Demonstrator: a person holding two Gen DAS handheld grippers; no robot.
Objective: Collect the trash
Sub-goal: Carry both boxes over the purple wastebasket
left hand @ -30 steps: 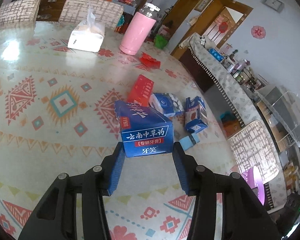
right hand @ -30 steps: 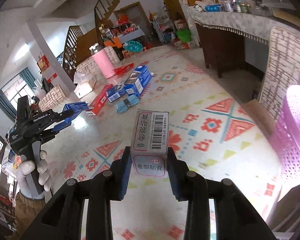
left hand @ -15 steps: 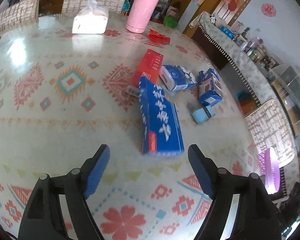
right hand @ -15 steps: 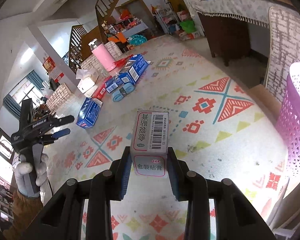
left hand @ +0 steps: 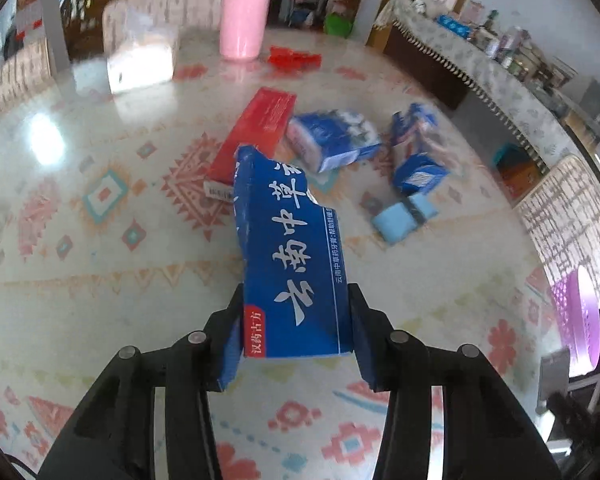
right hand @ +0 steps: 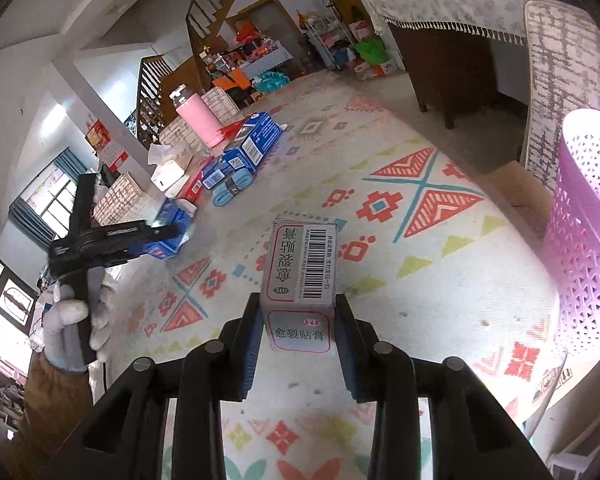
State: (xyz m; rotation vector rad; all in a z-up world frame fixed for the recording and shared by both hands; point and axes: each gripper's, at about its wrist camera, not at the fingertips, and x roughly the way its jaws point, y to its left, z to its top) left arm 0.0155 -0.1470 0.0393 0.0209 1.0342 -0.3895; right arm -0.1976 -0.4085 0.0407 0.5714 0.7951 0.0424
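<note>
Closing left gripper [left hand: 296, 344] jaws pinch the blue toothpaste box [left hand: 288, 252] between them

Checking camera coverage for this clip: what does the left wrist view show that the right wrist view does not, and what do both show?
Left wrist only: the left gripper head-on, its jaws closing on the long blue box between them.

Right wrist only: the right gripper shut on the grey carton, the gloved hand holding the left gripper, and the purple basket's lattice wall seen clearly.

Both: the patterned table, the pink bottle, the red box and the blue packs beside it.
</note>
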